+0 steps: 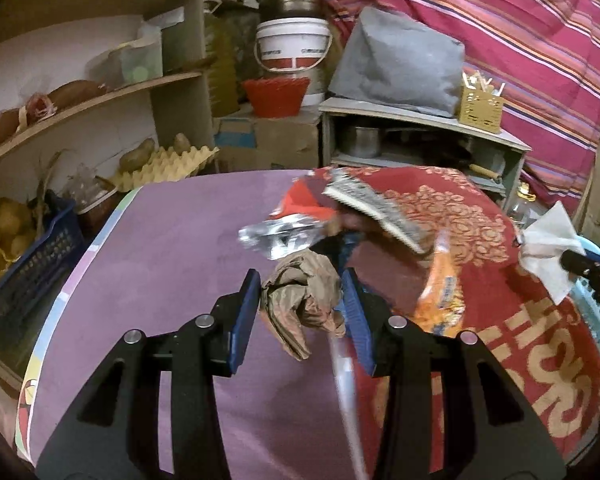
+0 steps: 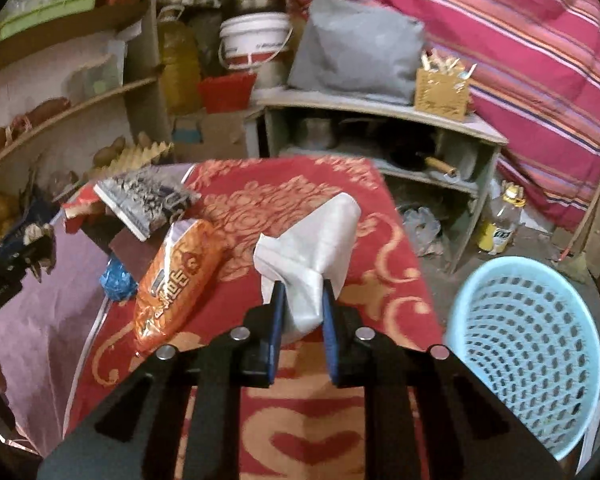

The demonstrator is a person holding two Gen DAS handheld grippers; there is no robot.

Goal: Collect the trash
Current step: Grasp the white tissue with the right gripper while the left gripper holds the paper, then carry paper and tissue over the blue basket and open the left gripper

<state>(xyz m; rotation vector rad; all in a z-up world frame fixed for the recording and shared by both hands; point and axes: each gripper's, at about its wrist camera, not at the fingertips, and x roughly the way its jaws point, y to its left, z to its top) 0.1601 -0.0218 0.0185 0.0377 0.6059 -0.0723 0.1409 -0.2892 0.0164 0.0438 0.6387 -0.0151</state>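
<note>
My left gripper (image 1: 302,294) is shut on a crumpled brown paper (image 1: 304,304), held above the purple tabletop (image 1: 160,260). A clear plastic strip (image 1: 346,380) hangs beside the right pad. My right gripper (image 2: 302,296) is shut on a white tissue (image 2: 316,256) above the red patterned cloth (image 2: 380,288); the tissue (image 1: 548,248) also shows at the right edge of the left wrist view. An orange snack bag (image 2: 176,276), a blue wrapper (image 2: 118,276), a silver wrapper (image 1: 276,236) and a red packet (image 1: 304,204) lie on the table. A light blue basket (image 2: 528,356) stands right of the table.
A grey printed booklet (image 2: 148,204) lies tilted on the trash pile. Wooden shelves (image 1: 100,104) with potatoes and an egg tray stand left. A low grey cabinet (image 2: 380,120) with pots is behind the table. A bottle (image 2: 504,220) stands on the floor.
</note>
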